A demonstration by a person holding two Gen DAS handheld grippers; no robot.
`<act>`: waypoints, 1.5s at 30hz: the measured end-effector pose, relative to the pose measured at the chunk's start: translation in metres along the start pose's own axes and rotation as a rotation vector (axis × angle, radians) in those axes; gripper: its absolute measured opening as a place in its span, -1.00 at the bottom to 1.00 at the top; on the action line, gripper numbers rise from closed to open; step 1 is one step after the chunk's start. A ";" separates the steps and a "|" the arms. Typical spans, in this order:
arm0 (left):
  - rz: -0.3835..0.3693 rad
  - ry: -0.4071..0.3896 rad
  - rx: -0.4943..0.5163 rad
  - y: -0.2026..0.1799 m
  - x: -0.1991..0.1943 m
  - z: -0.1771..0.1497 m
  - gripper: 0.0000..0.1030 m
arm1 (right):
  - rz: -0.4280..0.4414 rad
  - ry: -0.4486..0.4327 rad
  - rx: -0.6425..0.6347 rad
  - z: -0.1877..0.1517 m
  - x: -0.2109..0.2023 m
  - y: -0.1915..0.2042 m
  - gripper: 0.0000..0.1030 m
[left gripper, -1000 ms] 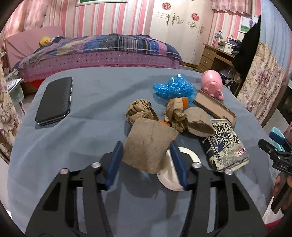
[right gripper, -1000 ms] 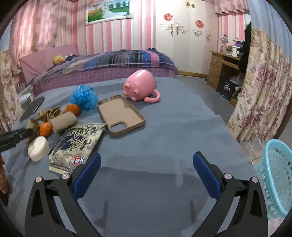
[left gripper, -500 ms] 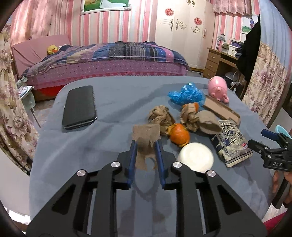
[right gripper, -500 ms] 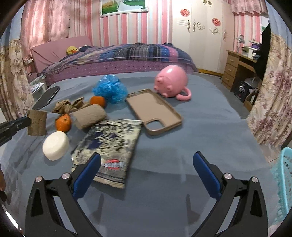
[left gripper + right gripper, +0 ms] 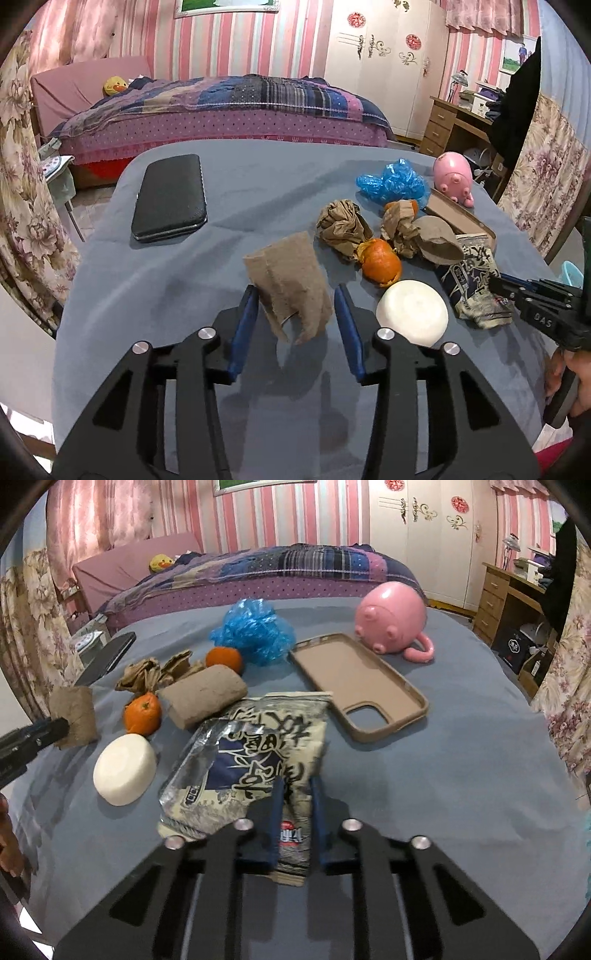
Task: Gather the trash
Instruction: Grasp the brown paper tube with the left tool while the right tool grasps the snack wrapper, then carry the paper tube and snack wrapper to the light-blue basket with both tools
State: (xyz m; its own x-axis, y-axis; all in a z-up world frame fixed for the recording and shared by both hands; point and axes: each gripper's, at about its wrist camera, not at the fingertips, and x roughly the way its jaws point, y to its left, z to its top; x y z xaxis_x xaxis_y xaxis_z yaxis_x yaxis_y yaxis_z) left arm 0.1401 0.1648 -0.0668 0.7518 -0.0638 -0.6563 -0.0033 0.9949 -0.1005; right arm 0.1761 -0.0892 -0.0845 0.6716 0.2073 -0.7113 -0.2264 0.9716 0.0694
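My left gripper stands open around a torn brown cardboard tube, which touches the left finger only; it also shows in the right wrist view. My right gripper is shut on the near end of a dark printed snack wrapper, which lies on the grey-blue table. Beside these lie crumpled brown paper, an orange peel, a second cardboard roll and a blue plastic bag.
A white round soap, a tan phone case, a pink pig toy and a black phone also lie on the table. A bed stands behind it. A light blue basket edge shows at the right.
My left gripper has opened from its tight grip on the cardboard tube. My right gripper has moved to the snack wrapper and shut on its near end.
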 end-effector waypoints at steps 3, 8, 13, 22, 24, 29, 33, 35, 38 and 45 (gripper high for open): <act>-0.009 0.006 -0.015 -0.001 0.003 -0.001 -0.15 | -0.013 -0.016 0.007 -0.001 -0.008 -0.012 -0.82; -0.024 0.023 -0.011 -0.007 0.009 -0.001 -0.46 | -0.045 -0.034 0.042 -0.003 -0.025 -0.043 -0.83; -0.007 0.039 -0.024 -0.009 0.013 0.002 -0.63 | -0.068 -0.053 0.081 -0.006 -0.042 -0.071 -0.83; 0.039 0.038 -0.063 -0.005 0.018 0.008 0.19 | -0.089 -0.063 0.118 -0.016 -0.047 -0.096 -0.83; 0.053 0.045 -0.058 -0.007 0.025 0.011 0.19 | -0.088 -0.061 0.124 -0.018 -0.046 -0.098 -0.83; 0.069 0.054 -0.060 -0.010 0.039 0.018 -0.24 | -0.087 -0.068 0.125 -0.020 -0.047 -0.100 -0.83; 0.085 0.051 -0.063 -0.011 0.036 0.013 -0.86 | -0.084 -0.074 0.122 -0.021 -0.048 -0.102 -0.83; 0.104 0.043 -0.051 -0.010 0.030 0.011 -0.99 | -0.080 -0.081 0.123 -0.021 -0.051 -0.102 -0.83; 0.119 0.027 -0.040 -0.010 0.019 0.011 -0.99 | -0.080 -0.099 0.117 -0.020 -0.056 -0.101 -0.83; 0.124 -0.045 -0.027 -0.018 -0.020 0.026 -0.99 | -0.082 -0.130 0.118 -0.019 -0.072 -0.106 -0.83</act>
State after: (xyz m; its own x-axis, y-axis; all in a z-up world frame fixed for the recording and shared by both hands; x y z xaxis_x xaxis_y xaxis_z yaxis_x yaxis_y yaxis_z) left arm 0.1422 0.1500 -0.0319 0.7731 0.0636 -0.6310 -0.1155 0.9924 -0.0415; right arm 0.1386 -0.2097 -0.0539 0.7715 0.1327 -0.6222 -0.0879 0.9909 0.1023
